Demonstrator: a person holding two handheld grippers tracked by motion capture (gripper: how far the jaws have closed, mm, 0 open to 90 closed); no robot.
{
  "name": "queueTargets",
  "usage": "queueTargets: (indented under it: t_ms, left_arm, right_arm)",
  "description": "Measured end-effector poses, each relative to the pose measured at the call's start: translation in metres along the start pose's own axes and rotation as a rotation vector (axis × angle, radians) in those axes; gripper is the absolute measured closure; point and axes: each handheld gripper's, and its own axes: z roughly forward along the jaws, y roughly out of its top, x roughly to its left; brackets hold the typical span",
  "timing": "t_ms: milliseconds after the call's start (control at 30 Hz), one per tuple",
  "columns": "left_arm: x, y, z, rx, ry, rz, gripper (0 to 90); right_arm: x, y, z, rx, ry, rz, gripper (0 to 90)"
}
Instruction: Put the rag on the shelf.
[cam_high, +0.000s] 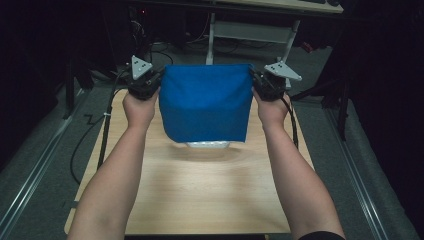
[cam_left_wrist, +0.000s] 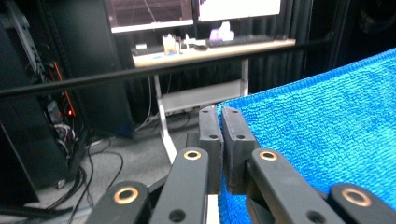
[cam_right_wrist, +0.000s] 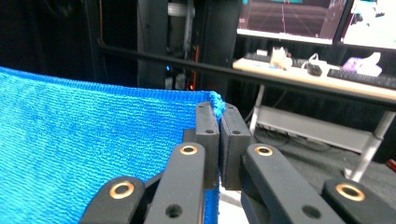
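Right now a blue cloth (cam_high: 206, 102) hangs stretched between the two grippers, held up above the wooden table (cam_high: 200, 195) like a small curtain. The left gripper (cam_high: 159, 76) has its jaws pressed together on the cloth's upper left corner, and the right gripper (cam_high: 253, 76) has its jaws pressed together on the upper right corner, so the top edge runs fairly straight from one to the other. Below that edge the cloth drops freely, its lower corners rounding inward a little.

From the left gripper view, the left gripper (cam_left_wrist: 221, 120) pinches the very corner of the blue cloth (cam_left_wrist: 322, 135); the fabric spreads away to one side of the jaws, its woven, towel-like texture plain to see, with only a thin sliver of gap between the pads. From the right gripper view the right gripper (cam_right_wrist: 218, 112) does the same, a small tuft of the blue cloth (cam_right_wrist: 88, 140) poking up between the jaw tips while the rest spreads off to the other side.

Under the hanging cloth, roughly midway between the two grippers and lower down, a pale white object (cam_high: 209, 145) sits on the table, mostly hidden behind the cloth's bottom edge; what it is I cannot tell. Each grey three-cornered plate (cam_high: 140, 66) stands outward of the cloth. Beyond the grippers stands a desk (cam_left_wrist: 205, 50) with lit screens (cam_right_wrist: 299, 18) above it, and cables (cam_left_wrist: 93, 177) lie on the floor
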Motion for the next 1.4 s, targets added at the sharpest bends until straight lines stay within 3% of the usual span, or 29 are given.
queueTargets:
  t_ms: [33,100,200,400,800,1133,1400]
  left_arm:
    - [0.001,-0.006,0.007,0.038,-0.010,-0.006,87.8]
    - [-0.002,-0.015,0.013,0.078,-0.004,0.027,87.8]
    - [-0.005,-0.030,0.020,0.141,-0.017,0.060,87.8]
    - [-0.005,-0.060,0.018,0.173,-0.053,0.032,87.8]
    - [-0.009,-0.116,0.005,0.249,-0.111,-0.090,87.8]
    - [-0.016,-0.142,0.003,0.286,-0.138,-0.137,87.8]
    - [-0.020,-0.157,0.010,0.307,-0.163,-0.166,87.5]
  right_arm:
    - [-0.003,-0.007,0.008,0.041,-0.006,-0.001,88.8]
    - [-0.004,-0.014,0.014,0.080,-0.004,-0.011,89.0]
    - [-0.006,-0.027,0.018,0.115,-0.003,-0.018,89.1]
    - [-0.005,-0.056,0.023,0.173,0.018,-0.023,89.0]
    - [0.009,-0.113,0.020,0.286,0.049,-0.004,89.0]
    - [0.015,-0.138,0.011,0.315,0.070,0.046,89.0]
    - [0.009,-0.156,0.011,0.337,0.074,0.079,88.8]
